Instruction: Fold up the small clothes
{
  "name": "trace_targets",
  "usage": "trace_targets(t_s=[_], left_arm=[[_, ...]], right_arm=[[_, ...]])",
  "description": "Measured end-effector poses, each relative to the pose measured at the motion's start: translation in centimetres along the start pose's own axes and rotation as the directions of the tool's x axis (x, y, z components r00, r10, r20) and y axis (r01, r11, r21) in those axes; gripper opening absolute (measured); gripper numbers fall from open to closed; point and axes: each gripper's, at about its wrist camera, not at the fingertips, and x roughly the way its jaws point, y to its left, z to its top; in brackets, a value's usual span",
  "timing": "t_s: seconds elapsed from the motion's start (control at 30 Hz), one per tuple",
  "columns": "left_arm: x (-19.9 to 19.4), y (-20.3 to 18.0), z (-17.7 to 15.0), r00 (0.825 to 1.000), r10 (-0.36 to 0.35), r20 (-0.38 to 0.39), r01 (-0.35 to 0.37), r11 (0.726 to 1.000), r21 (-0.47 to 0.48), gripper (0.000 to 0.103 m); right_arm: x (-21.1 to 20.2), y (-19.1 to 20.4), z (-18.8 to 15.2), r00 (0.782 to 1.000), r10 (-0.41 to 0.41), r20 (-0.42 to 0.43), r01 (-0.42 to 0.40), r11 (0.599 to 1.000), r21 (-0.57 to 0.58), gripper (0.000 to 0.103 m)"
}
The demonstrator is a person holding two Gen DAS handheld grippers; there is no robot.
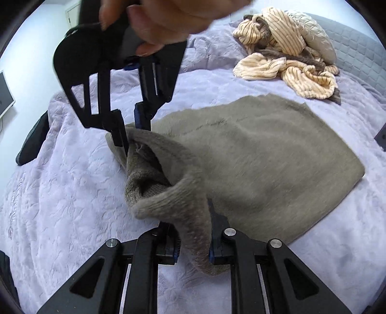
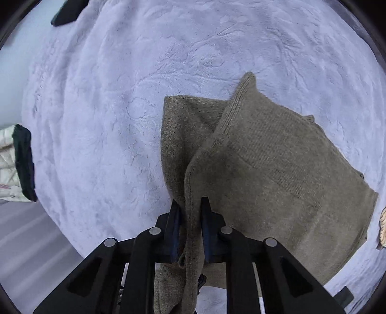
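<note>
- Taupe knit sweater [image 1: 253,154], one in all, lies mostly flat on the lavender bedspread [image 1: 72,193], its far part spread toward the right edge of the bed and its near edge lifted off the cover.
- Two grippers hold that raised edge. The left gripper [image 1: 193,231] has its two black fingers pinched on a ribbed fold of the sweater, which hangs down between them.
- The right gripper [image 1: 131,135], seen from the left wrist camera with a blurred hand [image 1: 168,19] on its handle, has its fingertips pressed together on the sweater's edge farther toward the middle of the bed, so the knit sags open like a pocket between the two grips.
- From the right wrist camera, the right gripper [image 2: 189,217] clamps a vertical fold of the sweater [image 2: 277,169], and the cloth drapes down on both sides over the bedspread [image 2: 108,108].
- One heap of cream clothing with dark stripes [image 1: 287,55] sits near the bed's far right corner, well apart from the sweater, with a quilted beige piece [image 1: 313,31] against it.
- Two dark items [image 2: 23,161] lie at the bedspread's edges in the right wrist view; what they are cannot be told.
- No brand, label or readable writing shows on any item.
</note>
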Motion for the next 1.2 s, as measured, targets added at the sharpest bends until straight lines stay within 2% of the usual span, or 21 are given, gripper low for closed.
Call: trace_targets(t_s=[0.1,0.27,0.37,0.47,0.5,0.57,0.63,0.7,0.77,0.8,0.87,0.9,0.93,1.0,1.03,1.1,1.2], left_arm=[[-1.0,-0.6,1.5,0.999,-0.019,0.031,0.019,1.0,0.01,0.018],[-2.8,-2.6,3.8,0.996,-0.051,0.08,0.047,0.998,0.051,0.018],[-4.0,-4.4,5.5,0.99,-0.094,0.104,0.086,0.993,0.077,0.018],[-4.9,-6.4,7.0,0.983,-0.142,0.119,0.129,0.985,0.114,0.018],[-5.2,-7.5,7.5,0.977,-0.17,0.13,0.152,0.979,0.137,0.018],[-5.3,-9.3,8.0,0.972,-0.193,0.131,0.169,0.97,0.173,0.018],[-4.9,-10.6,8.2,0.972,-0.21,0.105,0.19,0.967,0.172,0.018],[-4.2,-11.1,7.7,0.977,-0.21,0.047,0.202,0.971,0.129,0.018],[-3.7,-10.3,6.9,0.983,-0.185,0.002,0.185,0.982,0.045,0.018],[-3.6,-9.6,6.4,0.984,-0.179,-0.018,0.179,0.984,-0.006,0.018],[-3.4,-7.8,5.1,0.983,-0.175,-0.061,0.167,0.98,-0.11,0.018],[-3.1,-6.6,4.4,0.982,-0.161,-0.097,0.144,0.975,-0.168,0.018],[-2.7,-5.7,3.6,0.981,-0.151,-0.121,0.123,0.97,-0.207,0.019],[-2.3,-3.4,2.0,0.978,-0.136,-0.157,0.083,0.95,-0.302,0.05],[-2.2,-2.4,1.2,0.977,-0.135,-0.162,0.072,0.935,-0.346,0.055],[-1.9,-0.7,-0.3,0.971,-0.147,-0.186,0.059,0.909,-0.412,0.055],[-1.4,1.0,-1.9,0.966,-0.149,-0.213,0.032,0.882,-0.471,0.055]], right_arm=[[-2.5,-1.7,-0.8,0.995,0.077,0.065,-0.079,0.997,0.027,0.017],[-7.4,-5.7,-1.9,0.968,0.161,0.192,-0.175,0.982,0.063,0.017],[-10.3,-8.1,-3.6,0.937,0.211,0.279,-0.24,0.968,0.074,0.011],[-13.4,-11.3,-5.6,0.895,0.262,0.362,-0.306,0.95,0.069,0.009],[-14.0,-12.2,-6.3,0.888,0.267,0.374,-0.313,0.947,0.068,0.009],[-13.9,-13.5,-7.4,0.883,0.293,0.368,-0.339,0.938,0.067,0.009],[-13.3,-14.7,-8.5,0.892,0.258,0.371,-0.31,0.947,0.086,0.01],[-12.9,-16.7,-9.4,0.887,0.276,0.37,-0.339,0.934,0.115,0.013],[-12.0,-18.0,-10.0,0.884,0.288,0.367,-0.36,0.922,0.142,0.013],[-11.4,-18.4,-10.3,0.885,0.29,0.363,-0.363,0.92,0.149,0.016],[-10.0,-18.8,-10.5,0.887,0.308,0.344,-0.376,0.914,0.151,0.041],[-9.1,-18.9,-10.5,0.889,0.317,0.33,-0.383,0.911,0.155,0.066],[-8.4,-18.8,-10.7,0.891,0.321,0.32,-0.385,0.91,0.158,0.075],[-6.6,-18.1,-11.0,0.898,0.333,0.286,-0.386,0.91,0.153,0.075],[-5.9,-17.5,-11.1,0.902,0.335,0.271,-0.383,0.912,0.148,0.075],[-4.5,-15.8,-11.4,0.906,0.348,0.24,-0.384,0.915,0.124,0.075],[-3.1,-13.5,-11.8,0.894,0.392,0.216,-0.417,0.904,0.088,0.075]])
